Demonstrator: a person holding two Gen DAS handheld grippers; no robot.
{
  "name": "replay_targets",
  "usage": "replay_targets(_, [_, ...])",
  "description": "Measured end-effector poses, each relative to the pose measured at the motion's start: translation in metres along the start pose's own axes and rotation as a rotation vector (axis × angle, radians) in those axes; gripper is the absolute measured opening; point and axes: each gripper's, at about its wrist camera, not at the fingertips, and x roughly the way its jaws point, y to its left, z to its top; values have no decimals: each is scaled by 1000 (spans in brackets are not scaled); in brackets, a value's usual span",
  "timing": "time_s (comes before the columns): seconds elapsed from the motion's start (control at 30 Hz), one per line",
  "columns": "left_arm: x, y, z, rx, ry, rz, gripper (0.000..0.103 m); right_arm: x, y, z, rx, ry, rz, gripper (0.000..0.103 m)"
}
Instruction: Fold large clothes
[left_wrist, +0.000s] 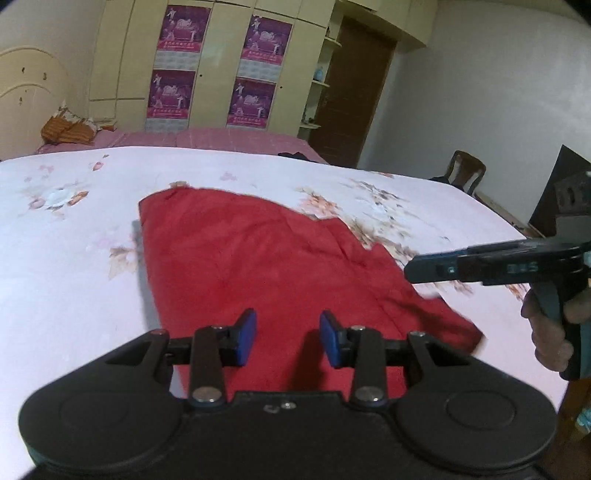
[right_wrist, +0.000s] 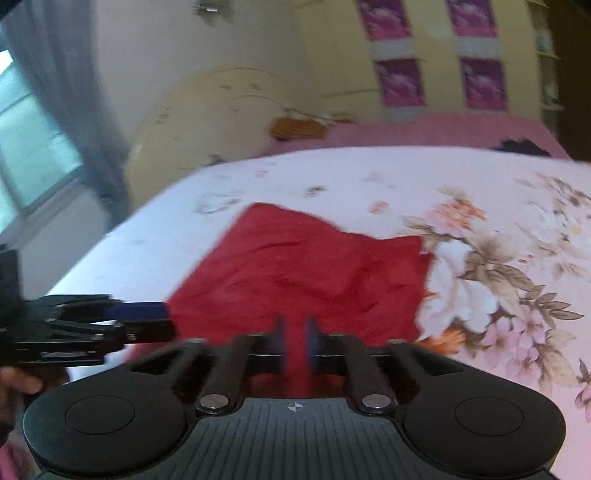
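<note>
The red cloth (left_wrist: 258, 266) lies flat on the flowered bed sheet (left_wrist: 74, 258), and I describe everything from this cloth. No box or basket stands near it; the only thing that holds something is the open shelf (left_wrist: 319, 74) far behind the cloth, beside the brown door (left_wrist: 354, 92), and it has small items on it that I cannot name. The cloth is bright red, with soft wrinkles. Its far edge is uneven, with a step in it, and its near right corner (left_wrist: 469, 332) ends in a narrow strip. My left tongs (left_wrist: 288, 338) hang above the near edge of the cloth, the blue pads (left_wrist: 247, 332) spread apart with nothing between them. My right tongs (right_wrist: 294, 341) also hang above the near edge, the pads parted by a narrow gap, and only the red cloth below shows through it; they pinch nothing. Behind the cloth there is a second bed with a pink cover (left_wrist: 221, 140) and an orange bundle (left_wrist: 68, 129) on it.
</note>
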Motion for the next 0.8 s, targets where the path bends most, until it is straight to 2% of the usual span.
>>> replay_targets(0.13, [-10, -11, -22, -17, 16, 12, 37, -10, 28, -26, -70, 10, 17, 38])
replay_targets(0.23, [-9, -14, -32, -29, 13, 37, 37, -3, 34, -48, -102, 41, -28, 38])
replay_targets(0.37, [-5, -22, -47, 4, 3, 88, 37, 4, 30, -68, -146, 61, -104, 38])
replay_targets(0.43, [-5, -20, -51, -13, -9, 93, 37, 9, 26, -76, -141, 74, -103, 38])
replay_targets(0.8, [-3, -26, -55, -16, 14, 128, 37, 22, 15, -86, -94, 105, -139, 38])
